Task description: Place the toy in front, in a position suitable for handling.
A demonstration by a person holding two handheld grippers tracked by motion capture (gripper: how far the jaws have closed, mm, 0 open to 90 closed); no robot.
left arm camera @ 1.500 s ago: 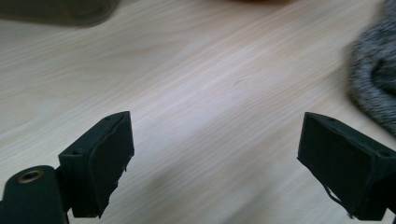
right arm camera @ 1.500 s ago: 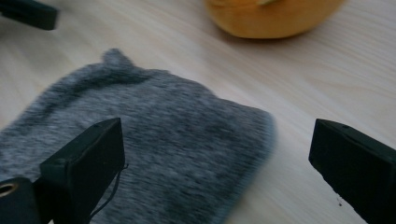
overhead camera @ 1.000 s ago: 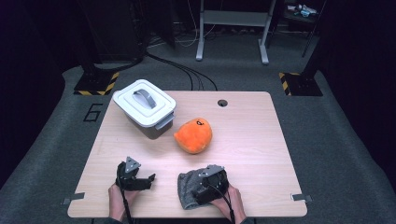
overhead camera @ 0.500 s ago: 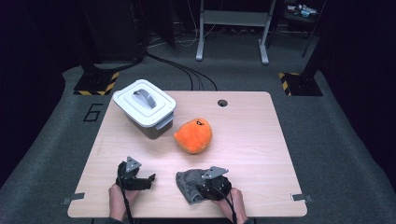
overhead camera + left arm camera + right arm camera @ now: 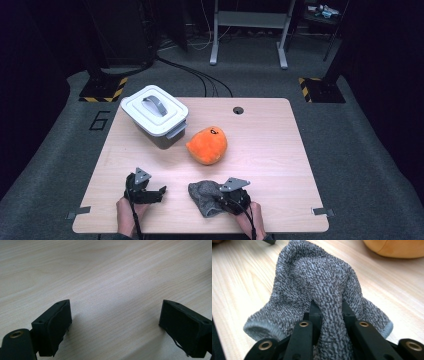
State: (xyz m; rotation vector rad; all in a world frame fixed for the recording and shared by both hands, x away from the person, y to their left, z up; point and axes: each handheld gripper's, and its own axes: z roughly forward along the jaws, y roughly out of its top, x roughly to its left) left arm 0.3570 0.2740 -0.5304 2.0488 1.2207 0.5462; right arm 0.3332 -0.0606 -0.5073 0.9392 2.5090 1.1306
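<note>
A grey knitted cloth (image 5: 204, 196) lies crumpled near the table's front edge, right of centre. My right gripper (image 5: 223, 199) is shut on a fold of that grey cloth (image 5: 322, 287), which bunches between the two jaws and drapes forward over the wood. My left gripper (image 5: 159, 190) rests low on the table at the front left, open, its fingers (image 5: 53, 325) wide apart with bare wood between them. An orange plush toy (image 5: 207, 145) sits mid-table, and its edge shows as the orange plush (image 5: 397, 247) beyond the cloth.
A white lidded box with a grey handle (image 5: 154, 114) stands at the back left of the wooden table (image 5: 280, 150). A cable hole (image 5: 238, 110) sits near the back edge. Dark floor, cables and stand legs surround the table.
The right gripper has turned and shifted slightly left, dragging the grey cloth a little with it. The left gripper has stayed where it was.
</note>
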